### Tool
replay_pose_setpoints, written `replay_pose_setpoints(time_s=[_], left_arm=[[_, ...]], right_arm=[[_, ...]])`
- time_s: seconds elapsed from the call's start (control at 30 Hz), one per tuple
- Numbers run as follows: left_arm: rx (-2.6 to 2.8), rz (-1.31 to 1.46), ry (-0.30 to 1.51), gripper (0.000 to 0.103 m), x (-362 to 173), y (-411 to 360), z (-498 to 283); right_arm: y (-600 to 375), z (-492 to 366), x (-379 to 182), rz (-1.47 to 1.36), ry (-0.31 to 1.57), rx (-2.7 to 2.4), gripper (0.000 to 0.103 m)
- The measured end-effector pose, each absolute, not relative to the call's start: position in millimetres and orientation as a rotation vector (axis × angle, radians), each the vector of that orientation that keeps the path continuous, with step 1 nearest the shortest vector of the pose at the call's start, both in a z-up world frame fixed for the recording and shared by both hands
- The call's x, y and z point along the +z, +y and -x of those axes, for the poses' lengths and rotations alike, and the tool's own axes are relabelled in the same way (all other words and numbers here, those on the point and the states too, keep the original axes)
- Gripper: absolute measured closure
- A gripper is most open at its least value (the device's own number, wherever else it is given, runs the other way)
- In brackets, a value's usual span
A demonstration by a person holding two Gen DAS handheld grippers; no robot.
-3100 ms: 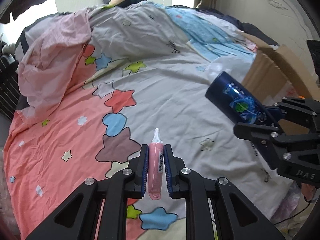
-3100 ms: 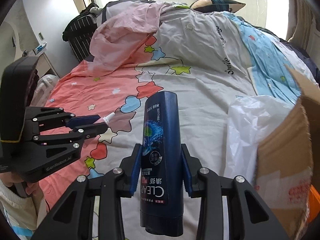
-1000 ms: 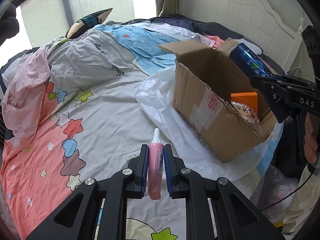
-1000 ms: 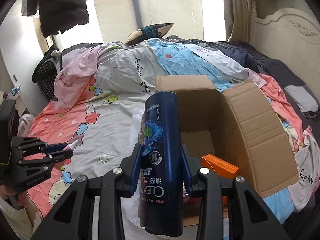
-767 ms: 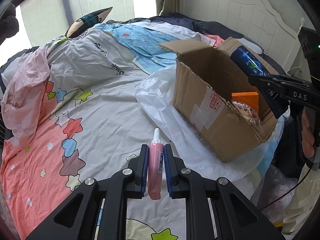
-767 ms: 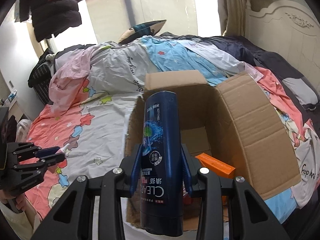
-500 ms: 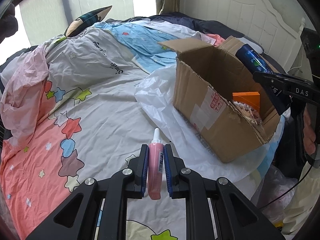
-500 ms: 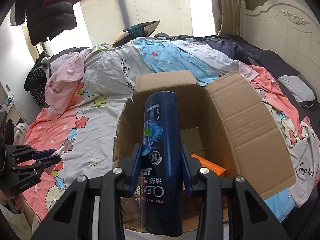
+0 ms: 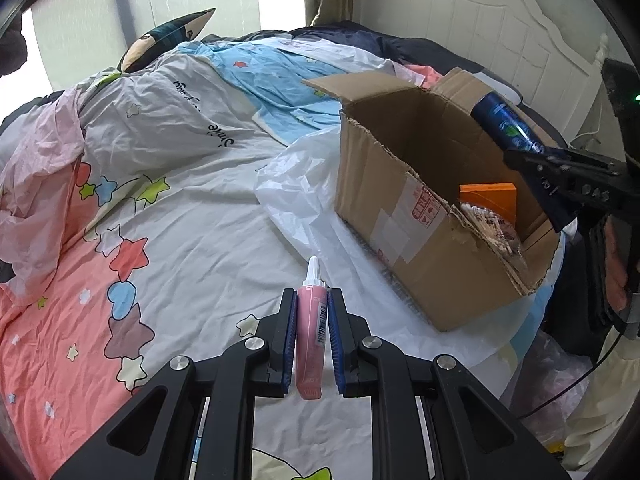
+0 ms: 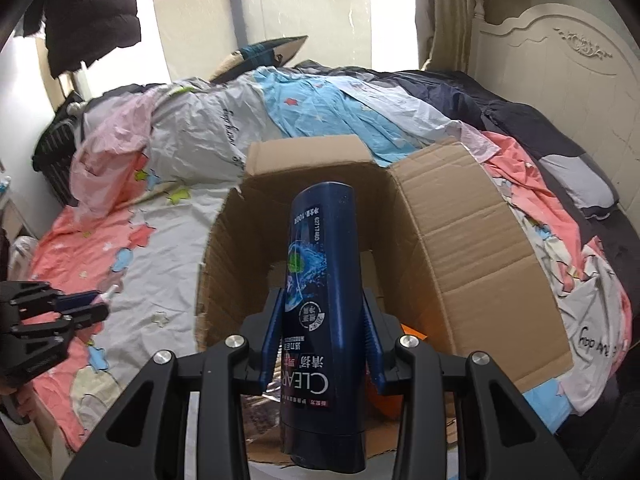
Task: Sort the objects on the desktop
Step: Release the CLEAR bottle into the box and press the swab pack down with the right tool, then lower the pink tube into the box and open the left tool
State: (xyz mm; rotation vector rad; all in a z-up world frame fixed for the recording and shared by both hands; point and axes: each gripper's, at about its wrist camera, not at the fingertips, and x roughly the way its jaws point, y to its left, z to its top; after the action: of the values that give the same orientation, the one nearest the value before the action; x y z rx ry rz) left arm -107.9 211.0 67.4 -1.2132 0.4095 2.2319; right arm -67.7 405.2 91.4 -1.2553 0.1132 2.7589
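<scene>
Right gripper [image 10: 322, 344] clenched on blue shampoo bottle [image 10: 322, 304], above open cardboard box [image 10: 460, 248] near bed's edge. Left gripper [image 9: 312, 344] grasping pink tube [image 9: 309, 336]. If released too high, may crush orange packet [image 9: 488, 200] inside.

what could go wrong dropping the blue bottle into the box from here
The shampoo bottle, clamped in the right tongs, hangs over the open cardboard box; if released, it may land on the orange pack and cotton swabs inside. The box's torn front edge sits on a slippery plastic bag, so a bump might shift it.
</scene>
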Motion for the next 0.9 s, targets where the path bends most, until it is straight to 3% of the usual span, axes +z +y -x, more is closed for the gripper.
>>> replay_pose_setpoints(time_s=[0.33,0.9], left_arm=[[2.224,1.210,0.401,0.088,71.0,215.8,109.5],[2.155,1.104,0.426,0.088,98.7,283.7,94.8]], right_arm=[[392.9,66.8,87.4,1.271,0.050,2.752,0.054],[385.2,64.3,71.2,1.355,-0.050,2.744,0.053]])
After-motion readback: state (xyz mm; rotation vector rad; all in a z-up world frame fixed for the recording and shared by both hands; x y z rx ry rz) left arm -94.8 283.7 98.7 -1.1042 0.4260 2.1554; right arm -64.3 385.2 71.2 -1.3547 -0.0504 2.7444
